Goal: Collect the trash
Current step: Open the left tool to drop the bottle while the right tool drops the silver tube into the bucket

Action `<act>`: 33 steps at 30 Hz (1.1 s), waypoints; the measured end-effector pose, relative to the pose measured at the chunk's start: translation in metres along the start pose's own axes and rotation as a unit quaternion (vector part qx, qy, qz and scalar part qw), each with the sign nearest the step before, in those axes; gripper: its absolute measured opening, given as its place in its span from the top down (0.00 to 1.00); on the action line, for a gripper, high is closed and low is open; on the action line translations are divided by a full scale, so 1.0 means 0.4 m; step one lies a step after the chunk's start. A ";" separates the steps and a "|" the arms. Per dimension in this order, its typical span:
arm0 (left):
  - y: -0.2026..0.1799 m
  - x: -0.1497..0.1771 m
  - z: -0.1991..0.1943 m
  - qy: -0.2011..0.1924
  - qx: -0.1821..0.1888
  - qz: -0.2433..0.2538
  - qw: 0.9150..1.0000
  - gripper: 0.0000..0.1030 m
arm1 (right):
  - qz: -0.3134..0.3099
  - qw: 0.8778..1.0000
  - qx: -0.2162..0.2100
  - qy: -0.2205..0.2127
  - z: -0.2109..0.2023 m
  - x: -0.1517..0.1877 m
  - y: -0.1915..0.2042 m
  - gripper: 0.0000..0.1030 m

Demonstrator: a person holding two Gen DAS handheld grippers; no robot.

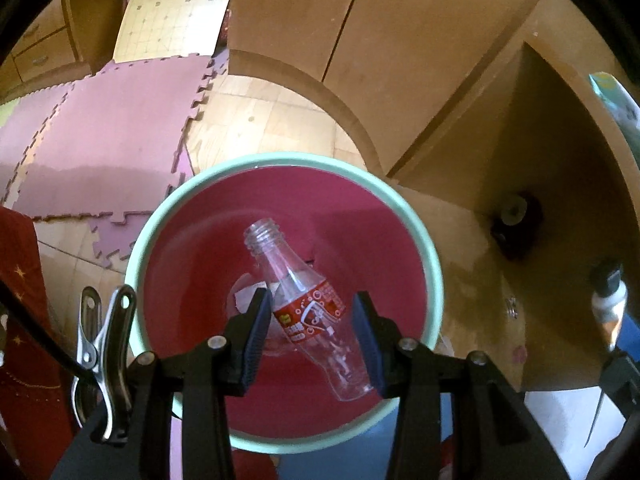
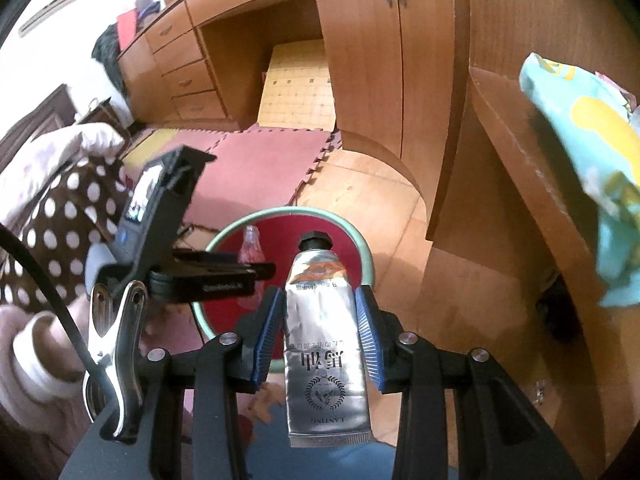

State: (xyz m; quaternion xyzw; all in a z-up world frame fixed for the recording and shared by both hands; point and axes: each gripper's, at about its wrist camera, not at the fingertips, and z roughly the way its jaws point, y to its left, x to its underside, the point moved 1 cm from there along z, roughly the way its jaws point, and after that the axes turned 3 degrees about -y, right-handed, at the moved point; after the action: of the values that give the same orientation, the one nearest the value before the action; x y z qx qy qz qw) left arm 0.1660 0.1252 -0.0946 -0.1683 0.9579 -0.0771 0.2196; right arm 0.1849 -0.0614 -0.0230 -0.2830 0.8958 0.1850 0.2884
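A round bin point(image 1: 434, 280) with a mint-green rim and a red inside stands on the floor. My left gripper point(image 1: 312, 300) hangs over it, shut on a clear plastic bottle point(image 1: 308, 304) with a red label. The uncapped bottle lies slantwise between the blue pads, neck pointing away. Crumpled white paper point(image 1: 246, 296) lies at the bin's bottom. My right gripper point(image 2: 319, 294) is shut on a silver tube point(image 2: 322, 344) with a black cap, held upright near the bin point(image 2: 360, 240). In the right wrist view the left gripper point(image 2: 262, 270) and its bottle point(image 2: 250, 248) are over the bin.
A wooden wardrobe point(image 2: 372, 80) and a desk with drawers point(image 2: 188, 76) stand behind the bin. Pink foam mats point(image 1: 100, 152) cover part of the wood floor. A person's polka-dot sleeve point(image 2: 60, 216) is at left. Teal patterned cloth point(image 2: 592, 152) hangs at right over a wooden edge.
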 end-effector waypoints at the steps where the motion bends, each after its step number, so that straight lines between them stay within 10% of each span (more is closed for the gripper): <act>1: 0.003 -0.001 0.002 0.001 -0.001 0.000 1.000 0.57 | 0.005 1.000 0.000 -0.002 0.007 -0.003 0.005 0.63; 33: 0.064 0.003 0.072 0.051 -0.035 -0.029 0.998 0.52 | 0.074 0.997 -0.032 0.006 0.176 -0.027 0.020 0.63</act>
State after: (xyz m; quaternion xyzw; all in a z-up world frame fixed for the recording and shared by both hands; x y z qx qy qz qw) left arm 0.1703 0.1465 -0.1264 -0.1996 0.9646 -0.0580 0.1621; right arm 0.2162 -0.0161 -0.0688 -0.2262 0.9096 0.2331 0.2592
